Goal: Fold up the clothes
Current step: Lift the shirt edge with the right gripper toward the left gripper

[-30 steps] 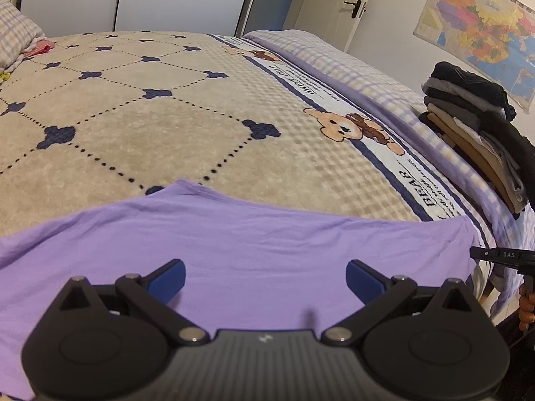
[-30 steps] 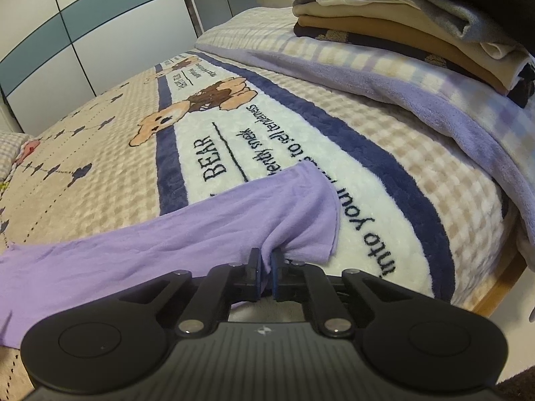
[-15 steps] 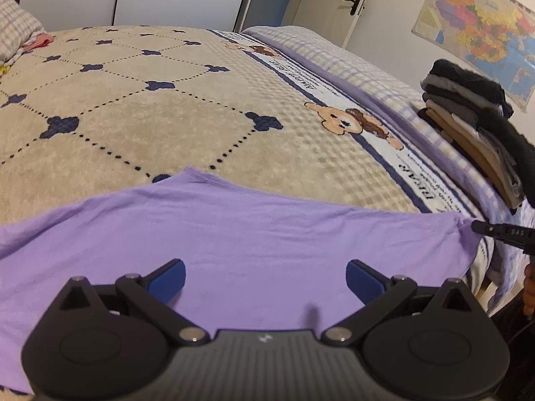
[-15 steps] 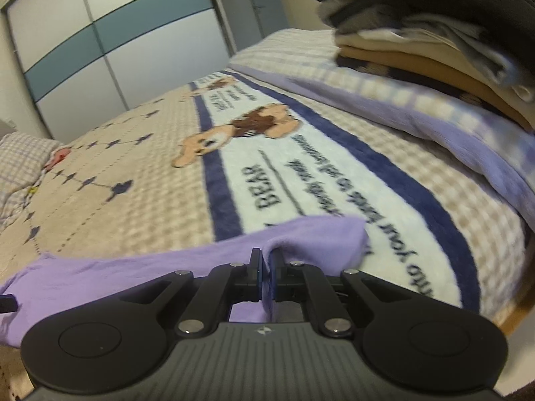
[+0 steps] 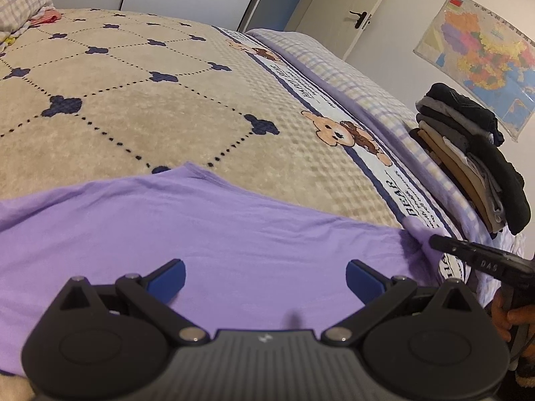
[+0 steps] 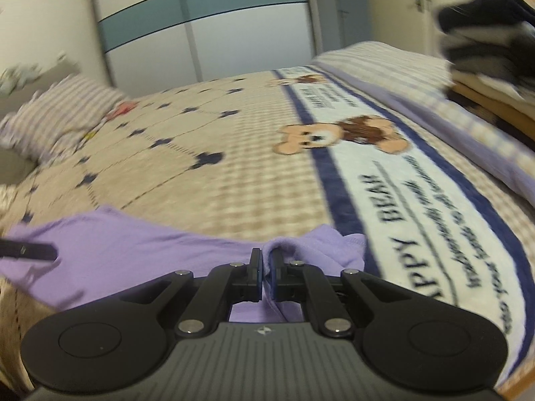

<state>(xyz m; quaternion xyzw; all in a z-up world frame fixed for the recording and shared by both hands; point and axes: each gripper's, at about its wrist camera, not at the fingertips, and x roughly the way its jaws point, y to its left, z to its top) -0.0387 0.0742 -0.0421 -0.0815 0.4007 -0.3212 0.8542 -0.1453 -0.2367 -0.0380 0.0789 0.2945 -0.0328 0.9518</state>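
We see right gripper [image 6: 264, 267] clenched on bunched edge of thin purple cotton garment [image 5: 207, 234], pads pinching fold. Versus a second ago, pinched corner is lifted off white bear-print border and carried inward toward beige quilted blanket [image 5: 133, 113]; view blurred, so hand in motion. Left gripper [image 5: 264, 275] released, jaws wide, hovering over garment's middle, holding nothing. Garment lies spread across near bed edge. We judge first fold started. Stack of folded clothes [image 5: 468, 167] well apart at right.

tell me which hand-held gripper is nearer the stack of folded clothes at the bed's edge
Right. The right hand-held gripper sits just below the stack of folded clothes; the left hand-held gripper hangs over the purple shirt, farther away.
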